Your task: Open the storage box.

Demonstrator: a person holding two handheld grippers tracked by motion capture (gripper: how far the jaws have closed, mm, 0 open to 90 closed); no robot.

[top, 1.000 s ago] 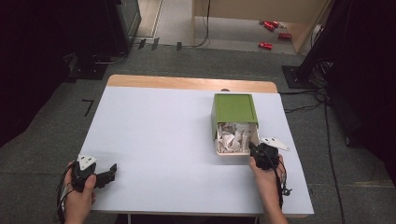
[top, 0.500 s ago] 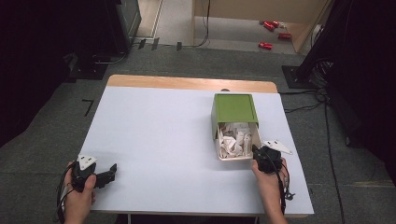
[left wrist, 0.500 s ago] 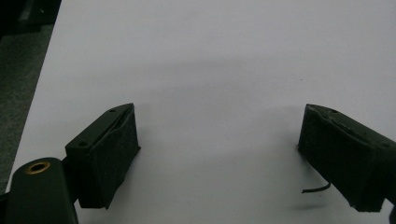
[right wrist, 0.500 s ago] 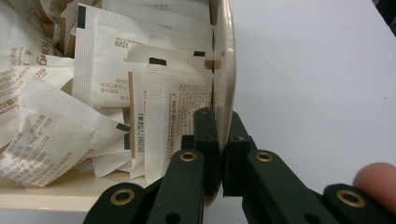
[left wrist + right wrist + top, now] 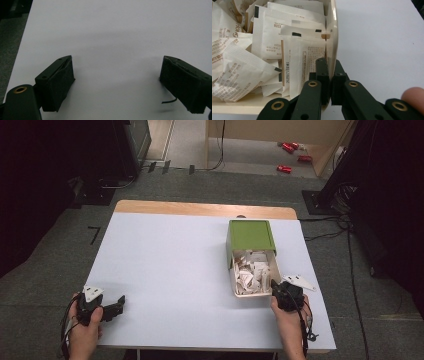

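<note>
With jaws clamped on its near wall, the right gripper [image 5: 329, 82] has drawn the sachet-filled drawer [image 5: 239, 290] further from the green box [image 5: 250, 235] at centre right; the left gripper [image 5: 107, 306] idles wide lower left

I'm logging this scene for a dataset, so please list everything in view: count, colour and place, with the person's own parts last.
table: one, white top with a wooden far edge, centre of the high view.
box: one, green sleeve with a cream drawer pulled out toward the person, right half of the table.
sachets: many, white paper with printed text, heaped in the drawer.
red objects: several, on the floor beyond the table; too small to identify.
cables: several, black, on the grey floor right of the table.
left gripper: one, black, jaws wide apart over bare table at the near left corner.
right gripper: one, black, jaws clamped on the drawer's right wall.
hands: two, one holding each gripper.
</note>
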